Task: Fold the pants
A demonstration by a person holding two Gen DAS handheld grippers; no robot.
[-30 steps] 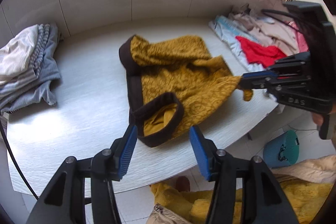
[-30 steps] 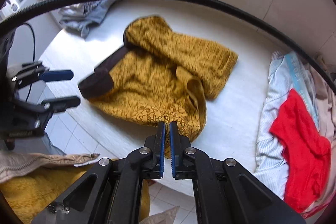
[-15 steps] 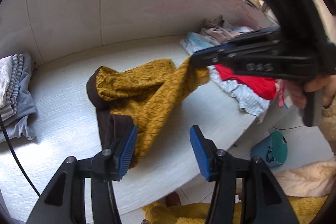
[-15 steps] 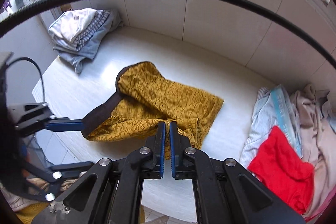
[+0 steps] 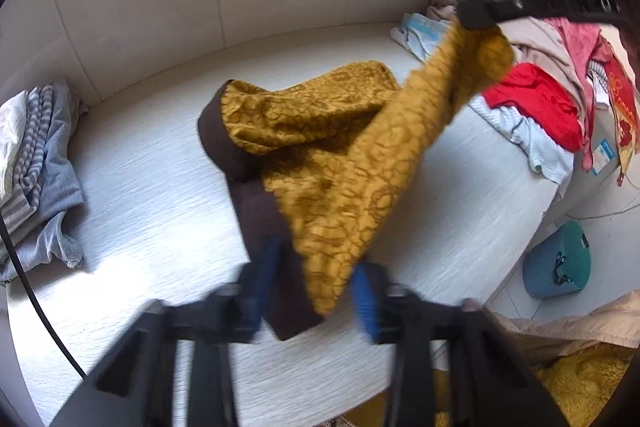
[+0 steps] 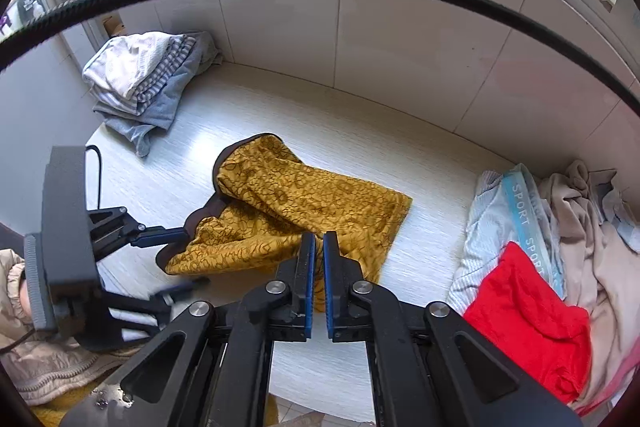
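"Where were the pants [image 5: 332, 163] just then?"

"Half on the white table [image 5: 152, 195], half in the air. The right gripper [image 6: 319, 251] was clamped tight on a mustard leg end, holding it up off the surface. The left gripper [image 5: 316, 275] was closing around the dark brown waistband at the near edge, cloth between its jaws, though the blur hid whether the pads had bitten yet."

"What worried you?"

"That the left might catch only one layer of the band, or miss it. I judged the cloth would then twist when lifted, or slide off the table edge toward the blue basket [image 5: 558, 261]."
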